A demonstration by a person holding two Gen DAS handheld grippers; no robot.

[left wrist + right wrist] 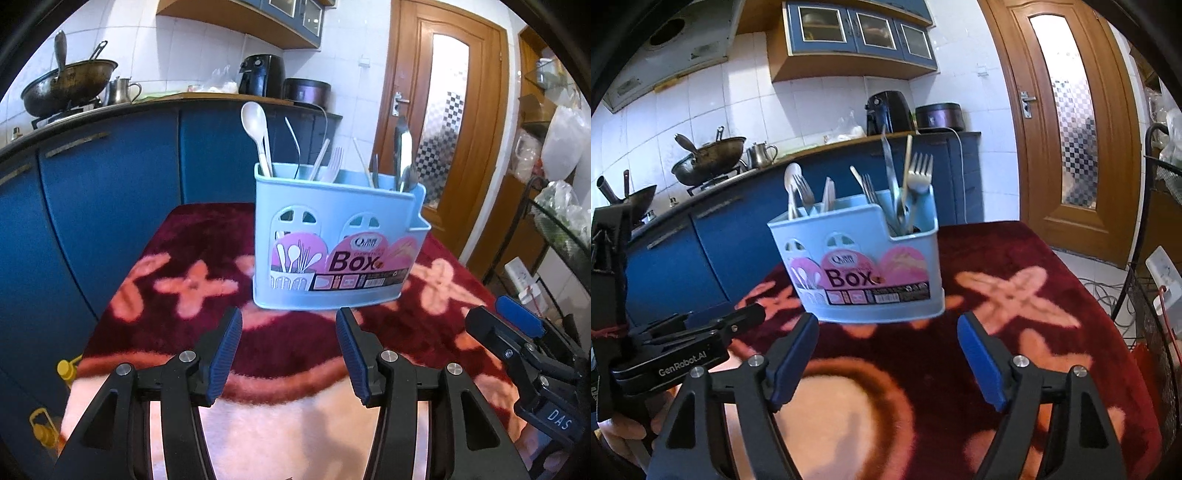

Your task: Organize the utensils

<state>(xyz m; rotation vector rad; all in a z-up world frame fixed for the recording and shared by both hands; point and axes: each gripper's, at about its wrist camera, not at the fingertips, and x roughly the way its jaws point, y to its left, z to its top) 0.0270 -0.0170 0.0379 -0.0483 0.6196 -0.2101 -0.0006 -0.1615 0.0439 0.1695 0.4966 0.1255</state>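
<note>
A light blue utensil box (332, 236) labelled "Box" stands upright on a table under a dark red flowered cloth (177, 258). It holds a white spoon (255, 122), a steel knife (402, 155), forks (919, 173) and thin sticks. My left gripper (290, 317) is open just in front of the box, with nothing between its blue pads. My right gripper (888, 325) is open wider, a little short of the box (864, 266), and holds nothing. The left gripper's body (683, 343) shows at the lower left in the right wrist view.
Blue kitchen cabinets (110, 184) run behind the table, with a wok (66, 85) on the stove and an air fryer (260, 74) on the counter. A wooden door (443, 129) is at the back right. A black wire rack (1152, 332) with bags stands beside the table's right edge.
</note>
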